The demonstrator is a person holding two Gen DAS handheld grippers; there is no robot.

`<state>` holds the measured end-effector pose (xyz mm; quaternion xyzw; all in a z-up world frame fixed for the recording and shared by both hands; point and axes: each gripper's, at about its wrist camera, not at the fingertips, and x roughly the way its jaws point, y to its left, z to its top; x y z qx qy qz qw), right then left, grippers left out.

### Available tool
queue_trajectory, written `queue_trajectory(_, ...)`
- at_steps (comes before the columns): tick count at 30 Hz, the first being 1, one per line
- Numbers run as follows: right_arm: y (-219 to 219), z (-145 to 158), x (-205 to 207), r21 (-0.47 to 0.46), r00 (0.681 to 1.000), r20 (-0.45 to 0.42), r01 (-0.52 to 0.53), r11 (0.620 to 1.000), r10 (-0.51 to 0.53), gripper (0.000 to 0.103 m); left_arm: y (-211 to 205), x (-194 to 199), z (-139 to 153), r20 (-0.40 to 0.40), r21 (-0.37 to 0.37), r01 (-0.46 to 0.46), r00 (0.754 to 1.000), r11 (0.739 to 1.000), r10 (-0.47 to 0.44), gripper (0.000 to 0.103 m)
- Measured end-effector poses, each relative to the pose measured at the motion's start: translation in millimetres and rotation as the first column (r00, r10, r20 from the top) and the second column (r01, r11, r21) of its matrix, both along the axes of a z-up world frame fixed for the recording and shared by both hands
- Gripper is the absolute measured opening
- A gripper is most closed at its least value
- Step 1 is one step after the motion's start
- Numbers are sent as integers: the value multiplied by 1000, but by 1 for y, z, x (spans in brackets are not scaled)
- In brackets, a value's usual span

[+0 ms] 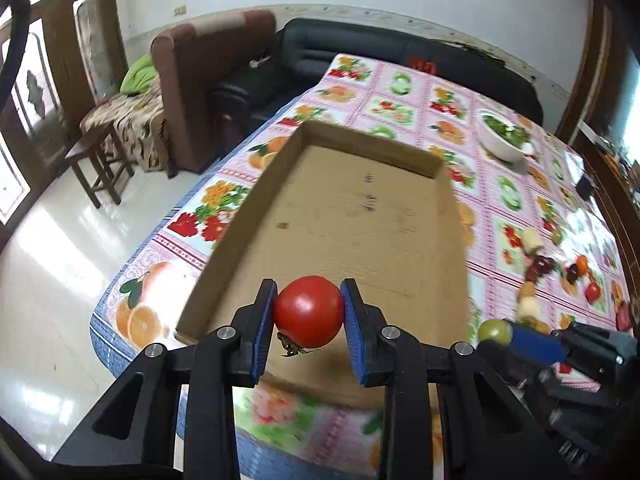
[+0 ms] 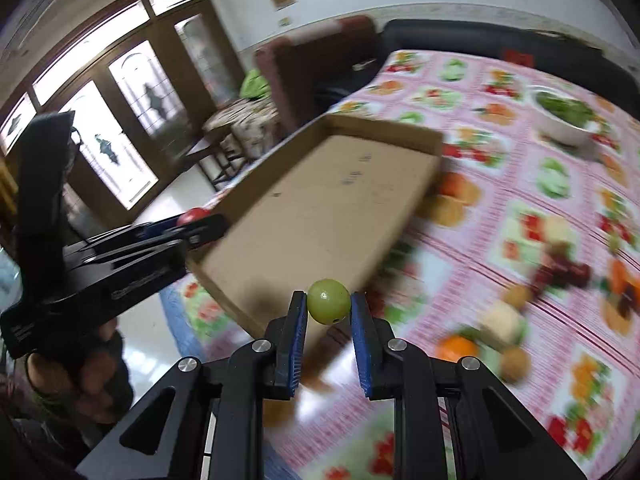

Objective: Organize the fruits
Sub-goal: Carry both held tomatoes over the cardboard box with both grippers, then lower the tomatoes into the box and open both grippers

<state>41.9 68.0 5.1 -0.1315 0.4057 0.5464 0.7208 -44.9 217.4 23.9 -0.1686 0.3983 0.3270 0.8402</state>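
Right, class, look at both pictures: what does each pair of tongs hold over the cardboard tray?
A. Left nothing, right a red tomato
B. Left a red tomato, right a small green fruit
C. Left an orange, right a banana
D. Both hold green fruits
B: the left tongs pinch a red tomato, and the right tongs pinch a small green fruit, near the cardboard tray.

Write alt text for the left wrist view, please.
The left gripper pinches a red tomato between blue fingers above an empty cardboard tray on a fruit-print tablecloth. At right, the right gripper holds a small green fruit.
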Motion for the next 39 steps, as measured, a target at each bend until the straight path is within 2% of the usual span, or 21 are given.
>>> queue_trajectory(3,31,-9,-9,-26,999,-8,-51,998,51,22,13,1,-9,-20,-21,-17,1000,1000,17,30)
queue_trajectory(8,59,-23,-15,-64,996,-22,-84,994,83,22,21,3,-20,-44,-30,-23,999,999,22,30)
queue_trajectory(18,77,-44,-18,-134,993,-29,-119,984,117,22,26,14,-40,-102,-50,-23,995,998,18,30)
queue_trajectory(24,81,-52,-19,-165,993,-13,-122,979,121,22,28,20,-55,-146,-86,-29,989,996,16,31)
queue_trajectory(30,81,-51,-21,-173,991,14,-125,977,130,27,28,16,-50,-131,-101,-36,991,994,22,31)
queue_trajectory(32,78,-49,-19,-165,992,9,-123,979,126,36,27,11,-43,-109,-97,-40,994,995,29,35)
queue_trajectory(33,76,-46,-19,-155,992,10,-121,981,124,38,27,10,-41,-98,-95,-41,995,995,31,40)
queue_trajectory(35,73,-41,-19,-143,992,19,-119,983,123,43,27,6,-34,-77,-95,-42,996,995,35,42)
queue_trajectory(39,62,-33,-18,-114,993,16,-114,987,117,43,25,2,-24,-55,-93,-54,997,994,49,42)
